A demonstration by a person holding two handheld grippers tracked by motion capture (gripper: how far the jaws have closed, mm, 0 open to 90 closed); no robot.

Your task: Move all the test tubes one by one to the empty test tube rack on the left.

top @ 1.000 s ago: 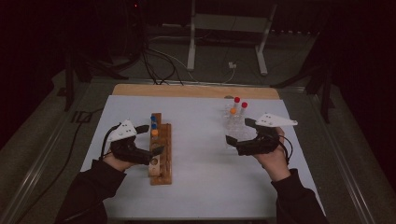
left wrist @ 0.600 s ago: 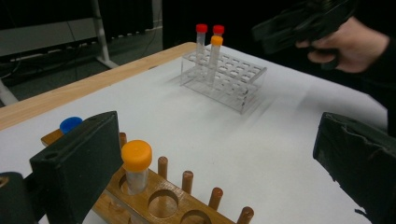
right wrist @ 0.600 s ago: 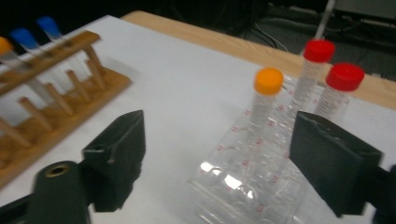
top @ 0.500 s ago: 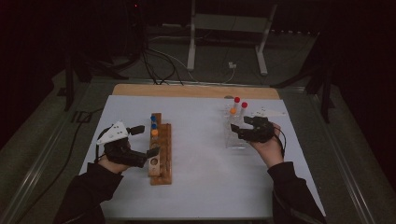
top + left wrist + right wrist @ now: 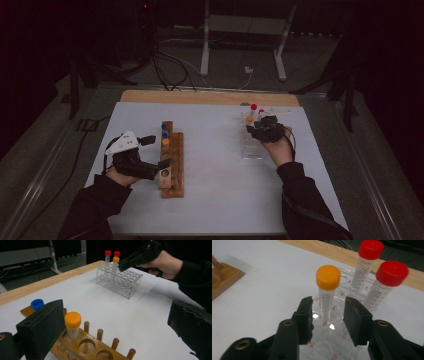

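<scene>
Now, right tongs [image 5: 328, 321] closing, not yet pinching, around clear orange-capped tube [image 5: 327, 293], left tongs [image 5: 112, 330] spread beside wooden rack [image 5: 87, 345].

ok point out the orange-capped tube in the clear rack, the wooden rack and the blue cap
orange-capped tube [image 5: 328, 277], right gripper view, on its orange cap
wooden rack [image 5: 175, 167], high view, on its bare top face
blue cap [image 5: 37, 304], left gripper view, on the cap's top

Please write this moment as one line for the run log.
right hand-held gripper: closing, jaws beside orange tube, not pressing | clear rack: two red tubes | left hand-held gripper: open at wooden rack
</scene>
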